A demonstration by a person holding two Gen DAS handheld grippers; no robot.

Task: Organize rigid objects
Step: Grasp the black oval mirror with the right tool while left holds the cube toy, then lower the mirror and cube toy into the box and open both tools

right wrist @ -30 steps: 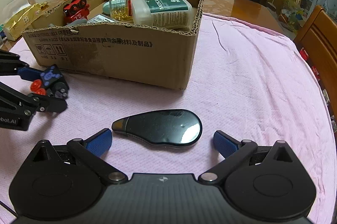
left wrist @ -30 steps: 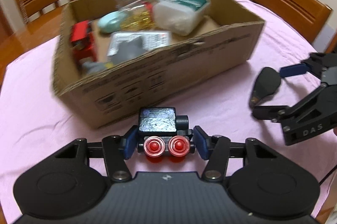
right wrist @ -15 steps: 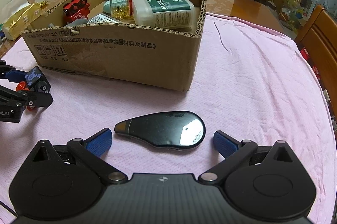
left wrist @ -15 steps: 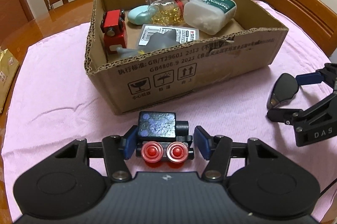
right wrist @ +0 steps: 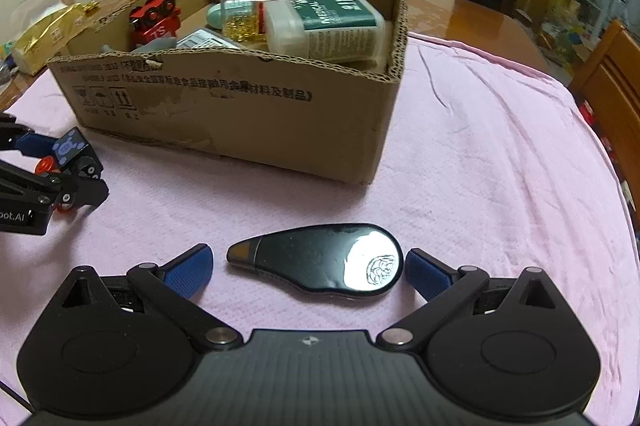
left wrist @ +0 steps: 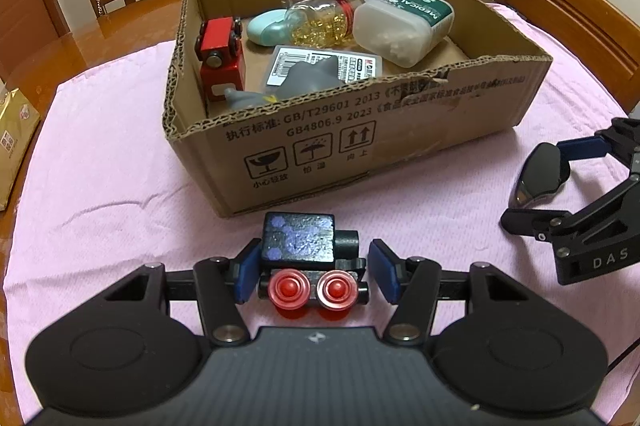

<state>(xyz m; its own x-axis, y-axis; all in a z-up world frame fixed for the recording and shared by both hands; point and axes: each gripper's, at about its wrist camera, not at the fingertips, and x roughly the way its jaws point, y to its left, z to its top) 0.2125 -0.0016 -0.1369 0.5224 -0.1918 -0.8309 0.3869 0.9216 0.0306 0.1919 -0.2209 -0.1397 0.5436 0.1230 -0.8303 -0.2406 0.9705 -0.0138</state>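
Left wrist view shows the left claw [left wrist: 314, 276] low over the pink cloth [left wrist: 100, 185], with a little black toy car [left wrist: 298, 242] sitting between its blue pads. The claw has just been opening a bit. One pad is right by the car's side and the other pad stands a little away, so the car is not pinched. The car rests on the cloth, just in front of the cardboard box [left wrist: 360, 129]. The right claw [right wrist: 308, 266] is spread wide, and a flat black shiny thing [right wrist: 320, 262] lies on the cloth between its pads, not squeezed. I think the job now is to grab these two things and put them in the box. To do it well, the left claw should close on the flat sides of the car, not on the round red wheels, or the car may slip or roll. The right claw should go down low, since its thing is thin and smooth. Lift each one above the box wall, then set it in a free spot, away from the red toy [left wrist: 220, 53] and the white bottle [left wrist: 400, 25].
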